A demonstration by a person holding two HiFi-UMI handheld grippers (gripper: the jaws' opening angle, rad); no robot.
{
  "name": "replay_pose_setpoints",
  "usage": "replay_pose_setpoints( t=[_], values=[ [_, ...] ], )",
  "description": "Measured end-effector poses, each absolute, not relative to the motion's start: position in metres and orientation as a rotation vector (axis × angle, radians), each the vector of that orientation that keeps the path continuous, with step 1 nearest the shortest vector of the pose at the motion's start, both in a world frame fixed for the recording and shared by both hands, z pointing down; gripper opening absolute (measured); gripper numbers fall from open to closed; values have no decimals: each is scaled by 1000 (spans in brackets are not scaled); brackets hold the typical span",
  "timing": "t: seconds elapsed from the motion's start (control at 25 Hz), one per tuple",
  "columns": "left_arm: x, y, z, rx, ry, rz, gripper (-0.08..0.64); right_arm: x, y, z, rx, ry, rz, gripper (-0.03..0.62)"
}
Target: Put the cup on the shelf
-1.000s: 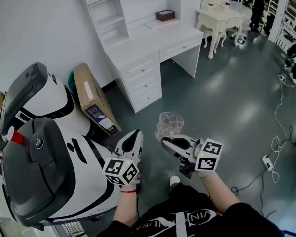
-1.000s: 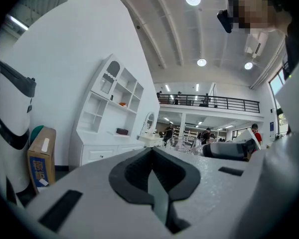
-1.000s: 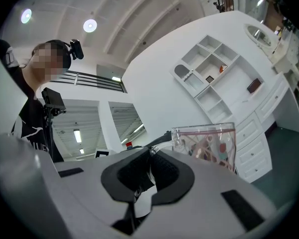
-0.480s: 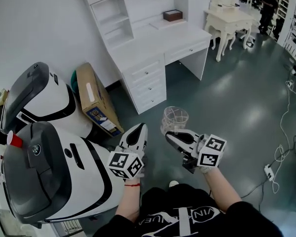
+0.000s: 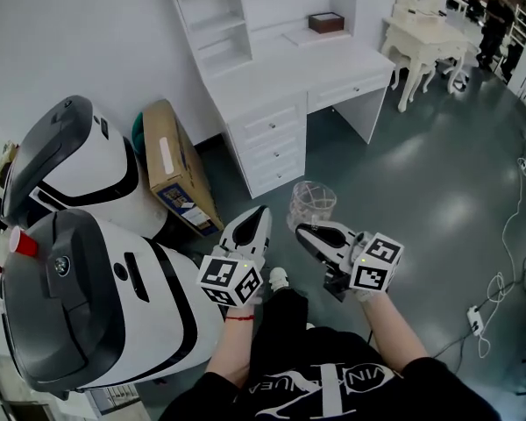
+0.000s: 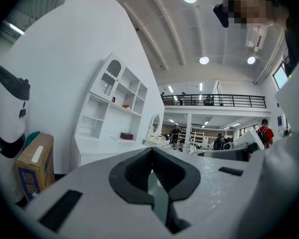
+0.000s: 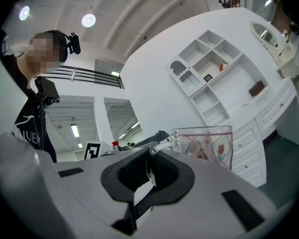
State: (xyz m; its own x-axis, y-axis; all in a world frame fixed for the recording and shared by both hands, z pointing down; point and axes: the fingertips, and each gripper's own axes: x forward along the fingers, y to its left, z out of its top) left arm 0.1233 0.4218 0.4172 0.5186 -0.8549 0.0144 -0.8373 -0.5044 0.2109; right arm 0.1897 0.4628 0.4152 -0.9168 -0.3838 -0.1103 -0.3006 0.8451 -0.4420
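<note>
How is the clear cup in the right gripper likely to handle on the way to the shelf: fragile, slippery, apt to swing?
The cup looks like rigid clear glass, so it is probably fragile if knocked. The right gripper pinches only its thin handle, so the body, hanging beyond the jaws, may pivot or slip.

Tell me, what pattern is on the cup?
Clear glass cup with reddish flower drawings; right gripper view shows it best.

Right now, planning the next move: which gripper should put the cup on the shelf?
Right. The right gripper is shut on the handle of the cup, facing the shelf; the left gripper is shut and empty.
</note>
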Motion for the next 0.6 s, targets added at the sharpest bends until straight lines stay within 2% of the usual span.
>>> replay_pose_setpoints(
  t=[0.6],
  values=[
    [70,283,431,2510,-1468,-154,6,141,324,420,-512,2849,-641,12]
  ],
)
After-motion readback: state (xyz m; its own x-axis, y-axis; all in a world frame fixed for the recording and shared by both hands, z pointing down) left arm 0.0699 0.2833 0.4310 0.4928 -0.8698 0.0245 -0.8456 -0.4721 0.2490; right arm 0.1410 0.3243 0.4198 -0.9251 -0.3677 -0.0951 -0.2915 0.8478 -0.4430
